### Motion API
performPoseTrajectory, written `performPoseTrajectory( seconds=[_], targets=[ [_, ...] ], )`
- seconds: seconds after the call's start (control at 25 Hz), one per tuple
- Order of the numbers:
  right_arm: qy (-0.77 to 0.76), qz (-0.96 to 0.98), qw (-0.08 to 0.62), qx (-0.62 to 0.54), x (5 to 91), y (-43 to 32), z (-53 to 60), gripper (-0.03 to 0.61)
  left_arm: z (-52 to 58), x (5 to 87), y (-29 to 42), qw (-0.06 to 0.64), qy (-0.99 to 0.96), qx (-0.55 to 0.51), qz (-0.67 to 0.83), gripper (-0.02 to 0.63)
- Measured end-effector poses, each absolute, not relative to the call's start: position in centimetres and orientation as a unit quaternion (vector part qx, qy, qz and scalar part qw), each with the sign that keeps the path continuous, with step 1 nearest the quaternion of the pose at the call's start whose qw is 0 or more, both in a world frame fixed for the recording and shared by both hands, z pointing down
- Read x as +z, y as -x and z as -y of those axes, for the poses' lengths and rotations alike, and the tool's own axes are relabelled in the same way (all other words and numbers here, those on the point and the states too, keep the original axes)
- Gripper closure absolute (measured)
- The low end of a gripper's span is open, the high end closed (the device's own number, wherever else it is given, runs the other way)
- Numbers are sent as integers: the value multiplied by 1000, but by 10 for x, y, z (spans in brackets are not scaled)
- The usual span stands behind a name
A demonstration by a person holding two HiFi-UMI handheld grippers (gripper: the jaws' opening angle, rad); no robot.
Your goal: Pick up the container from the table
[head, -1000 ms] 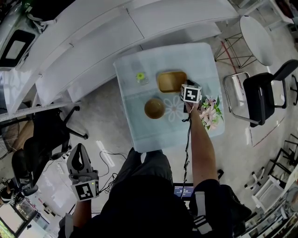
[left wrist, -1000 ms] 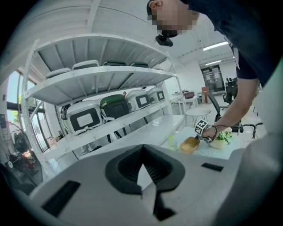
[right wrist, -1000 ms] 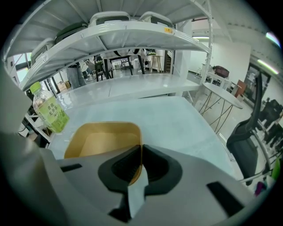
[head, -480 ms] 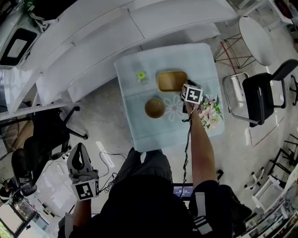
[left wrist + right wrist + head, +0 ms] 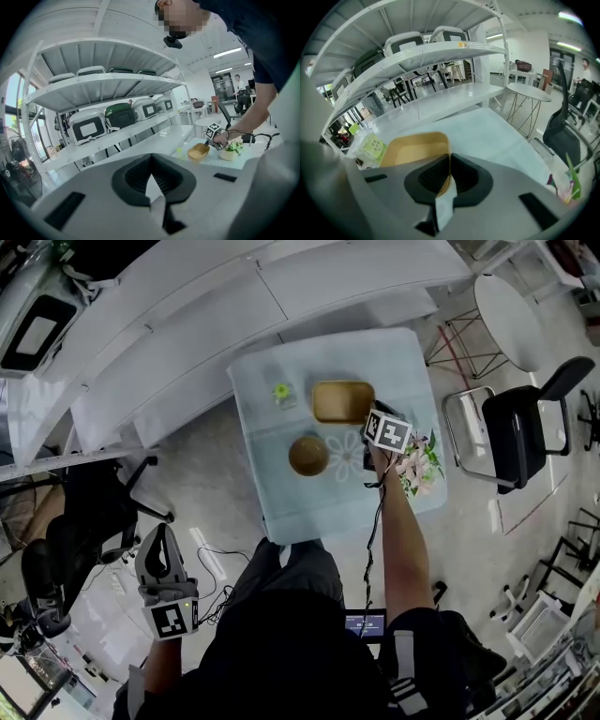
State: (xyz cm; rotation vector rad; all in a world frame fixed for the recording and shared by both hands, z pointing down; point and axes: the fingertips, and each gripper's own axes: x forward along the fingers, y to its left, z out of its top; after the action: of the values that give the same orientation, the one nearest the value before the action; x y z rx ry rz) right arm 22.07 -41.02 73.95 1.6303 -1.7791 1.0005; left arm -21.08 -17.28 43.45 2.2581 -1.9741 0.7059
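The container (image 5: 341, 400) is a shallow tan rectangular tray at the far middle of the pale blue table (image 5: 281, 493). My right gripper (image 5: 370, 416) is shut on its right-hand rim. In the right gripper view the thin rim of the container (image 5: 415, 149) is pinched between the black pads of the right gripper (image 5: 449, 178). From the left gripper view, the container (image 5: 198, 151) hangs tilted just above the table. My left gripper (image 5: 164, 587) stays low at the left, far from the table. Its jaws meet with nothing between them in the left gripper's (image 5: 151, 185) own view.
A round brown bowl (image 5: 308, 455) sits in front of the container and a green-capped bottle (image 5: 282, 394) to its left. A potted flower (image 5: 419, 461) stands beside my right hand. White shelving (image 5: 187, 315) runs behind the table; a black chair (image 5: 525, 423) and a round white table (image 5: 511, 320) stand at the right.
My right gripper has risen a little and rolled slightly, taking the container's gripped edge up with it. The left gripper has stayed where it was.
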Motion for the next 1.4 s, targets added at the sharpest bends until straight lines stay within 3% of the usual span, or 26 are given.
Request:
performPoseTrajectory(
  seconds=[0.72,1.4],
  targets=[
    [-576,692,249,356,650,-210,369,563,160,423,200,-10,-765,212,608,609],
    [-552,722,239,342,557,-194,329,563,139,405,189,8,-770,170,616,609]
  ],
)
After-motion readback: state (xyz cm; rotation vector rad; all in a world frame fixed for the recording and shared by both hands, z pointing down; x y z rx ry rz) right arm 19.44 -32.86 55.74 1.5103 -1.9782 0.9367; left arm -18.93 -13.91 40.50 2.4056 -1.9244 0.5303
